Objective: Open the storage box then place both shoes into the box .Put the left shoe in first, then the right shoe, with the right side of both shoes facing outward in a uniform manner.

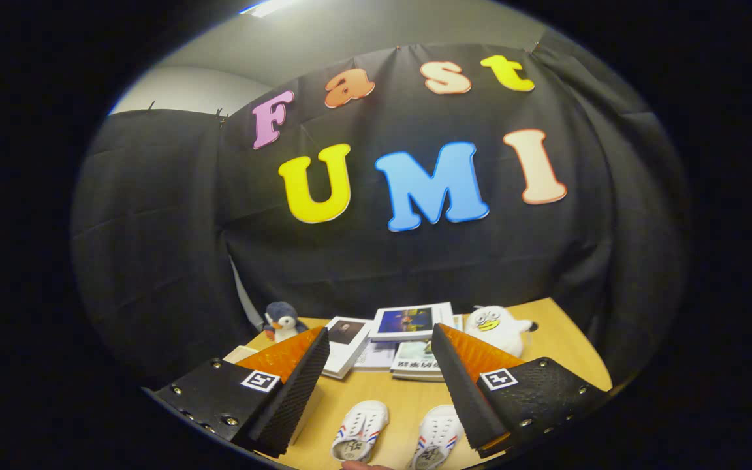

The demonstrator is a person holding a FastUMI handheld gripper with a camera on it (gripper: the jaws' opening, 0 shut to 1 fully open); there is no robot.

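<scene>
Tool hangs wide and empty above two shoes lying on the counter between its fingers; locate and open the box before grasping either.

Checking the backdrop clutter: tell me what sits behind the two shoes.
Behind the white shoes, books lie stacked between a penguin plush and a white bird plush. The open gripper fingers cover their edges.
</scene>
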